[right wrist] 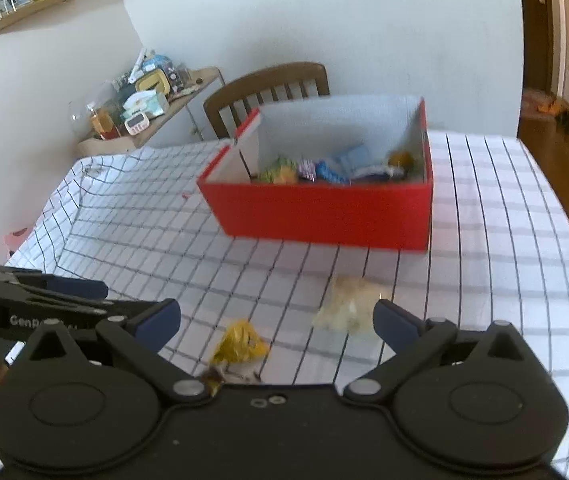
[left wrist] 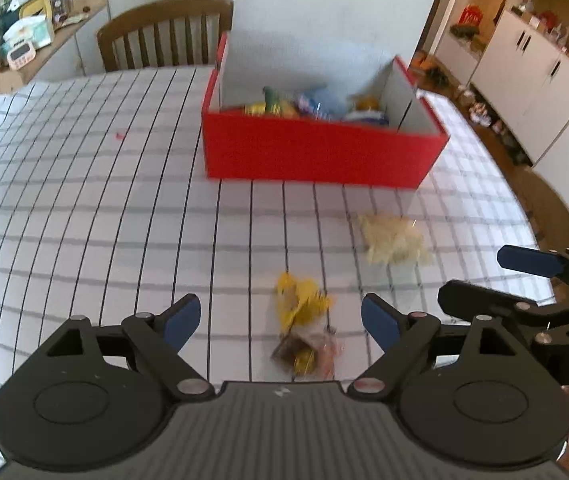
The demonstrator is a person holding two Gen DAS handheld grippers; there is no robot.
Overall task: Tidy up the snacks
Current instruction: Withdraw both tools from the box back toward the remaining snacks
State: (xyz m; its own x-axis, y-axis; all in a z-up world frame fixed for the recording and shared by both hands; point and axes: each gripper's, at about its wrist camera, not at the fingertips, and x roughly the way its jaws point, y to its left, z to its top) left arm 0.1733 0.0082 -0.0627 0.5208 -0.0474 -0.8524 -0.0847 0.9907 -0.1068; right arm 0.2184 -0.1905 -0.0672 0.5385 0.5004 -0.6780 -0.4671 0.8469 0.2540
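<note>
1. Nearest my left camera, my left gripper [left wrist: 280, 320] hangs over the table with its jaws spread wide and nothing between them.
2. Just ahead of it, in the gap, lie 2 snacks touching each other: a yellow packet [left wrist: 302, 300] and, closer to me, a clear wrapper with brown and pink pieces [left wrist: 308, 354].
3. My right gripper [right wrist: 276, 320] is likewise wide open and holds nothing; I see its blue pads [right wrist: 394, 326] apart on either side.
4. From the right view, the yellow packet [right wrist: 240, 344] sits between the fingers, and the brown wrapper [right wrist: 220, 380] is half hidden under the gripper body.
5. A pale translucent bag [left wrist: 394, 238] lies on the cloth to the right of the yellow packet, apart from it; in the right view that bag [right wrist: 348, 306] is just beside my right-hand pad.
6. The red box [left wrist: 320, 152] stands farther back on the checked tablecloth [left wrist: 84, 200], open on top, with several wrapped snacks [left wrist: 312, 106] already inside. Blur keeps me from naming them.
7. Nothing stands between the 3 loose snacks and the box front.
8. My right gripper shows at the right edge of the left view, close beside my left one.
9. Behind the table stand a wooden chair [left wrist: 164, 36] and a cluttered side shelf [left wrist: 20, 44]; white cabinets [left wrist: 532, 64] line the far right.
</note>
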